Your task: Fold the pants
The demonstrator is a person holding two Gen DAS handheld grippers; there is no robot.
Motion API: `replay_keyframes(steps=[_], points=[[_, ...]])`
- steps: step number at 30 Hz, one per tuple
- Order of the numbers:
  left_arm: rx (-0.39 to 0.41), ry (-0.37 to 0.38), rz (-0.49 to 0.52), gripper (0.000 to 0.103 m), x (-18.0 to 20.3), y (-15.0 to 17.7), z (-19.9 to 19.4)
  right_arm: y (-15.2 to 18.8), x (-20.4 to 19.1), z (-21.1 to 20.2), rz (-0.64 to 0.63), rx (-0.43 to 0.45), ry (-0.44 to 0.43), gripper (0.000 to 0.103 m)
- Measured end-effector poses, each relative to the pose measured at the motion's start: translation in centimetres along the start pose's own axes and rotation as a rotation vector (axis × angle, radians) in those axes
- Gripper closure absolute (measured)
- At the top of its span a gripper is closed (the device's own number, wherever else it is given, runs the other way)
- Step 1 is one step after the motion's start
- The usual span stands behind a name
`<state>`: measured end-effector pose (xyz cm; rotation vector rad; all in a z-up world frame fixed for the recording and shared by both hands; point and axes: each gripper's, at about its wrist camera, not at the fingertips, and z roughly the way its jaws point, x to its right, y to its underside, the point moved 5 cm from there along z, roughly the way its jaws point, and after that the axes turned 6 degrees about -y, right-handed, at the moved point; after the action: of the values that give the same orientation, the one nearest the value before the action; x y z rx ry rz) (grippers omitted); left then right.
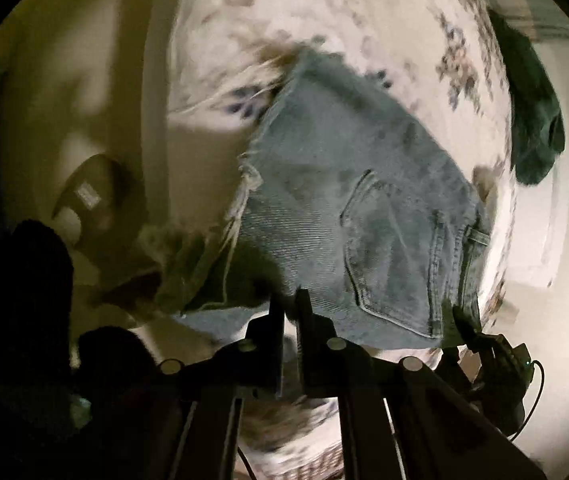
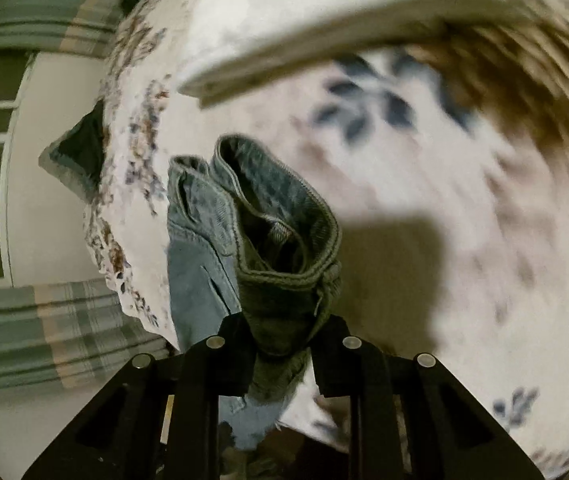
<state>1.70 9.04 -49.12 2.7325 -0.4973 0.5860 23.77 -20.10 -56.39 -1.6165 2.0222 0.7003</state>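
Light blue denim pants point(image 1: 348, 208) with frayed hems lie on a white floral bedsheet point(image 1: 324, 8), back pocket up. My left gripper point(image 1: 290, 300) is shut on the pants' near edge, jaws almost together. My right gripper shows at the lower right of the left wrist view point(image 1: 460, 320), at the waistband corner. In the right wrist view the right gripper point(image 2: 280, 328) is shut on the bunched waistband point(image 2: 280, 216), which stands up in a loop between the fingers.
A dark green garment point(image 1: 532, 120) lies at the bed's right edge; it also shows in the right wrist view point(image 2: 80, 152). A plaid blanket point(image 2: 44, 332) hangs at the left. A pillow edge point(image 2: 324, 48) lies ahead. The person's dark sleeve point(image 1: 20, 300) is at the lower left.
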Motion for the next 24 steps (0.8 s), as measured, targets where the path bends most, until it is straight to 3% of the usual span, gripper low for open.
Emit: replay_keyframes(steps=[2,4,5,6,7,10,17,24], points=[[-0.013,0.020,-0.044,0.095,-1.0,0.9,0.2,1.4,2.1,-0.1,0.038,-0.011,0.014,0.076],[-0.029,0.081,-0.116,0.074,-2.1,1.6,0.3,2.1,3.9,0.4,0.070,-0.024,0.042,0.065],[-0.019,0.105,-0.147,0.046,-2.4,1.9,0.3,2.2,4.7,0.6,0.079,-0.032,0.050,0.057],[0.000,0.132,-0.178,0.023,-2.7,2.2,0.4,2.2,5.2,0.9,0.085,-0.044,0.049,0.040],[0.009,0.160,-0.198,0.022,-2.8,2.4,0.4,2.3,5.6,1.2,0.081,-0.054,0.035,0.031],[0.016,0.220,-0.291,0.023,-2.8,2.7,2.1,2.5,5.7,2.3,0.052,-0.075,-0.004,0.021],[0.031,0.219,-0.449,0.022,-2.4,1.8,6.0,2.4,5.0,4.7,-0.001,-0.083,-0.066,0.020],[0.051,0.162,-0.537,0.023,-3.5,0.9,6.1,2.0,3.1,7.7,0.006,-0.084,-0.158,0.019]])
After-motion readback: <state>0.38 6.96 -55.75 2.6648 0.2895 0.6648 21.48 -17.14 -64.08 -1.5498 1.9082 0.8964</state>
